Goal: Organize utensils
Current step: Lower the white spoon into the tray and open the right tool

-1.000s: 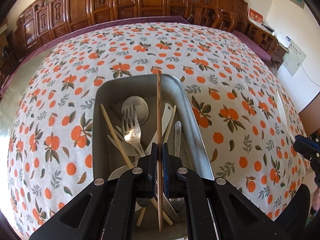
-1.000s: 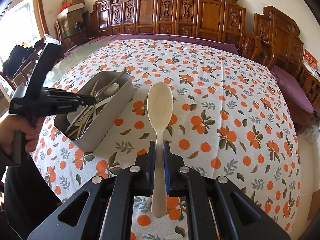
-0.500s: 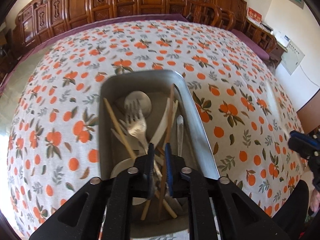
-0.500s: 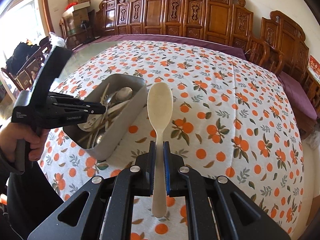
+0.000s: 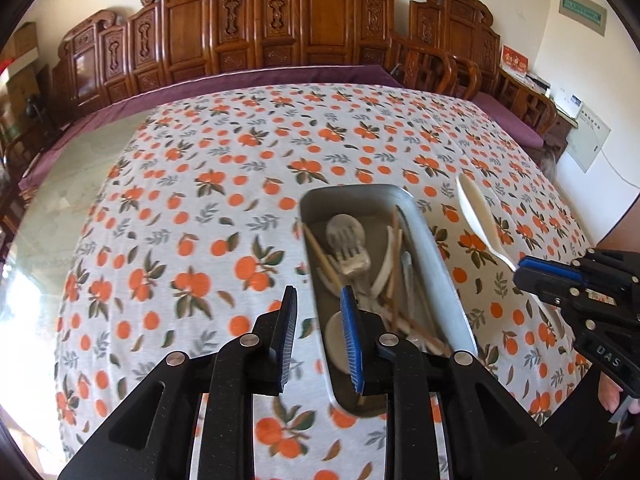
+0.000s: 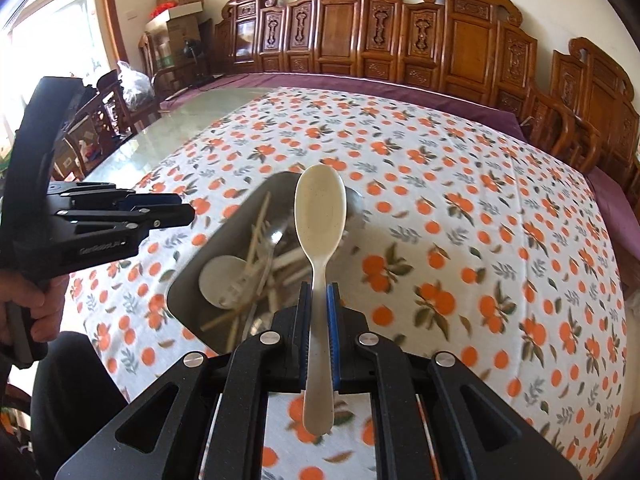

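Note:
A metal tray (image 5: 436, 248) on the orange-print tablecloth holds a fork (image 5: 352, 256), brown chopsticks (image 5: 394, 248) and pale spoons. My left gripper (image 5: 318, 300) hovers over the tray's near left edge. Its jaws are opening and nothing is between them. My right gripper (image 6: 319, 292) is shut on the handle of a cream spoon (image 6: 320, 216), whose bowl hangs over the tray (image 6: 224, 236). In the left wrist view the spoon (image 5: 476, 208) and right gripper (image 5: 524, 270) come in from the right. The left gripper (image 6: 188, 210) shows at the left, held by a hand (image 6: 24, 312).
The tablecloth (image 5: 200, 200) covers most of a glass-topped table (image 6: 192, 112) with a purple border. Carved wooden chairs (image 6: 460, 40) line the far side and right. Cardboard boxes (image 6: 176, 4) stand in the far left corner.
The left gripper let go of the brown chopstick, which now lies in the tray, then opened and drew back left and up. The right gripper carried the spoon over the tray.

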Action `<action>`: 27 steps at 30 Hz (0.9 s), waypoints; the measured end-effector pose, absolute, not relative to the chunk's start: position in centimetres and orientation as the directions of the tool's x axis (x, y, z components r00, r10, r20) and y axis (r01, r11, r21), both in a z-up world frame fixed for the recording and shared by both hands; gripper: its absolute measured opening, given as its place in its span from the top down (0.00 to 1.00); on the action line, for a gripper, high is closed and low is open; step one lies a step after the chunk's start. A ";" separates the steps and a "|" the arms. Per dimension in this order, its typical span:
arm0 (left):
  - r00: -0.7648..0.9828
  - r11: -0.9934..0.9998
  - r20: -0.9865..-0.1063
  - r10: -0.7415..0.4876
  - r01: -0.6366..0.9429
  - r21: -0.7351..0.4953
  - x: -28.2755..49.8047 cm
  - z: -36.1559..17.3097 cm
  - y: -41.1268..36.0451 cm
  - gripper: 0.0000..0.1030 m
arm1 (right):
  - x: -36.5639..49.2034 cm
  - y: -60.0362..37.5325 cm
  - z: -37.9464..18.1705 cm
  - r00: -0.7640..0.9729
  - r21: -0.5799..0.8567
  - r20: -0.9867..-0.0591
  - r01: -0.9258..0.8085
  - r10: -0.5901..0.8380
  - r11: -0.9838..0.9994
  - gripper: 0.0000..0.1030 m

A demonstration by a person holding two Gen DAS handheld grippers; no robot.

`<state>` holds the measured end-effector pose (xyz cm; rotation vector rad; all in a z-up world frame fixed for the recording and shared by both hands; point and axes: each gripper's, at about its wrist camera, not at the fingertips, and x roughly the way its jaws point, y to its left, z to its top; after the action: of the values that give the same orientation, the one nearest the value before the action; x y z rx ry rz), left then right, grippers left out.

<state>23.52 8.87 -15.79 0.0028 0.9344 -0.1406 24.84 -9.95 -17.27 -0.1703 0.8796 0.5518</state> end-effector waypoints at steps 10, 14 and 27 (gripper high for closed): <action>0.614 0.997 -0.786 -0.079 0.071 -0.045 22.0 -15.6 12.2 0.33 | 26.6 -5.7 -18.2 0.480 0.100 -0.784 -0.528 0.394 0.843 0.91; 0.614 0.998 -0.787 -0.062 0.058 -0.034 21.6 -16.1 12.9 0.23 | 27.5 -4.3 -18.8 0.468 0.110 -0.793 -0.521 0.391 0.846 0.91; 0.596 0.997 -0.800 -0.071 0.039 -0.059 20.8 -17.4 14.0 0.22 | 30.4 -2.4 -22.6 0.427 0.134 -0.839 -0.438 0.337 0.889 0.91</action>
<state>20.81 14.04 -17.38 -0.0367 0.9303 -0.0639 30.41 -2.37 -22.62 -0.1099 1.0205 0.4854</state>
